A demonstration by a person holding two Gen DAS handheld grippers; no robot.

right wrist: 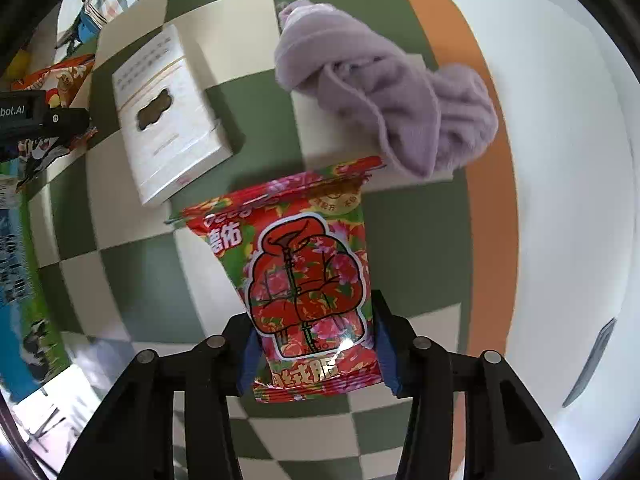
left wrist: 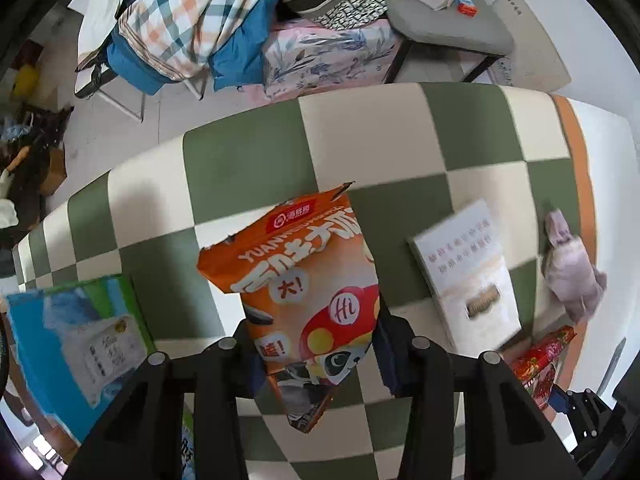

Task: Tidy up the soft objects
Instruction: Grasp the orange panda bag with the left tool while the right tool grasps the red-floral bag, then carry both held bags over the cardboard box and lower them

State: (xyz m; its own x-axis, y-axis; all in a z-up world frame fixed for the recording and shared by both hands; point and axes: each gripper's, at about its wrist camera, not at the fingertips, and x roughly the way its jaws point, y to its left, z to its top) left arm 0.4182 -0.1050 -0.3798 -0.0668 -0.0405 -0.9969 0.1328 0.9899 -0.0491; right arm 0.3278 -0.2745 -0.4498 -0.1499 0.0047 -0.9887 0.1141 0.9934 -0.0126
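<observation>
Above the checkered bench, left of the white box, an orange bag is pinched by the left fingers; a red bag, right of it, by the right fingers. Either slippery pouch could be dropped.

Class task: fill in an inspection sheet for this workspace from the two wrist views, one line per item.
Surface: green and cream checkered cloth with an orange border.
Job's things: orange snack bag and red floral snack bag, each held above the cloth; purple fleece garment crumpled near the border.
Clutter: white box; blue and green pack.
Grippers: left tool shut on the orange snack bag; right tool shut on the red floral snack bag.
Cables: nothing seen.
Surroundings: plaid bedding piled beyond the table; grey chair.
</observation>
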